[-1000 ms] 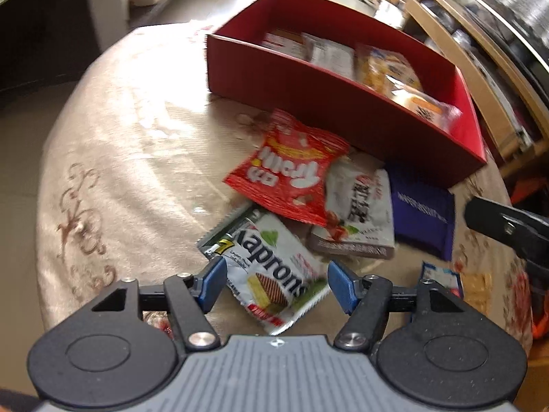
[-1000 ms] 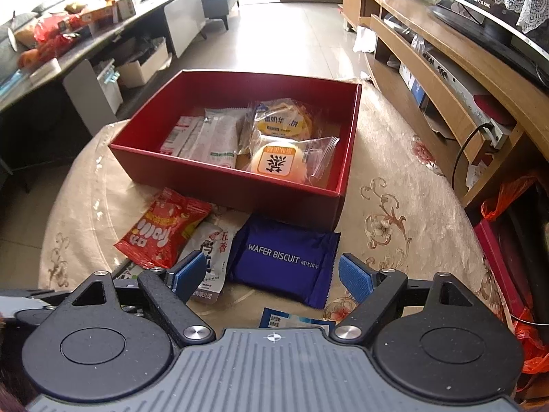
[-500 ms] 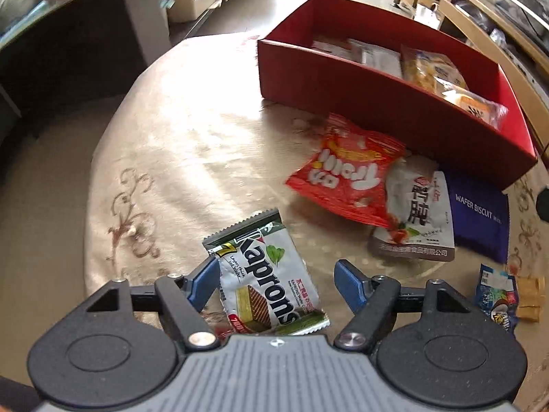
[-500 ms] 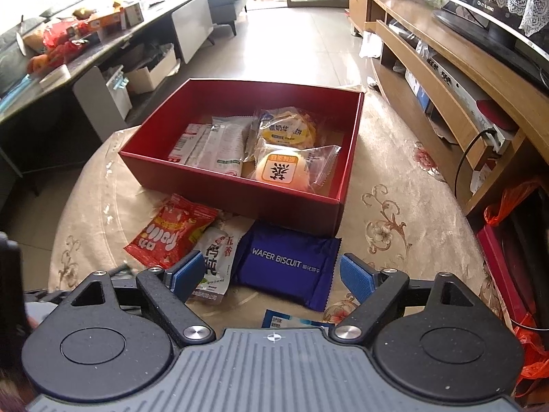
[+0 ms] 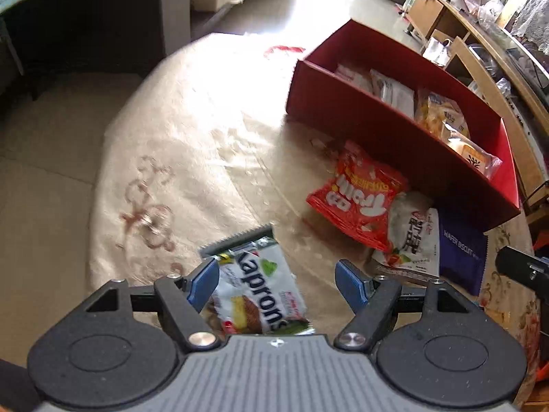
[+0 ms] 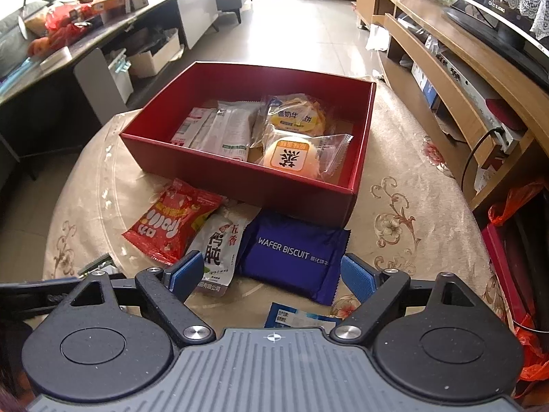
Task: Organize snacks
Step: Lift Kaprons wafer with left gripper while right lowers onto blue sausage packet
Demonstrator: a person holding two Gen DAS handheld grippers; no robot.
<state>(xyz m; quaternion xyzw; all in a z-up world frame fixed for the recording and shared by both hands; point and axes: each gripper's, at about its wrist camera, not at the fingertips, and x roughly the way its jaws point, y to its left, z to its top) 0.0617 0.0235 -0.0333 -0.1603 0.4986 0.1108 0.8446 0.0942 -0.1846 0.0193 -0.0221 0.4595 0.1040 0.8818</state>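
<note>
Sitting toward the far side of a round table under a cream cloth with embroidered scrolls (image 6: 405, 226), a shallow red cardboard box (image 6: 240, 175) serves as the landmark for everything else. Inside it lie pale flat sachets (image 6: 226, 130) on the left and two clear-wrapped round yellow cakes (image 6: 298, 151) on the right. Just in front of the box's near wall, a glossy red crinkled snack bag with white lettering (image 6: 171, 223) rests on the cloth, a white pouch with black characters (image 6: 219, 250) is partly tucked under its edge, and a dark blue foil packet marked WAFER BISCUIT (image 6: 291, 254) lies to the right of the pouch, one corner touching the box. Nearer than those, a small blue-and-white sachet (image 6: 298, 317) peeks out by the camera housing. The right gripper (image 6: 271, 273) hovers over the pouch and the blue packet with its blue pads spread wide and nothing pinched. Farther from the box, on its left front, a white and green wafer packet with a serrated edge (image 5: 254, 281) lies flat on the cloth; the left gripper (image 5: 276, 285) stands over it, released, jaws apart (the left pad overlaps the wrapper's edge in view, the right pad is clear of it).
</note>
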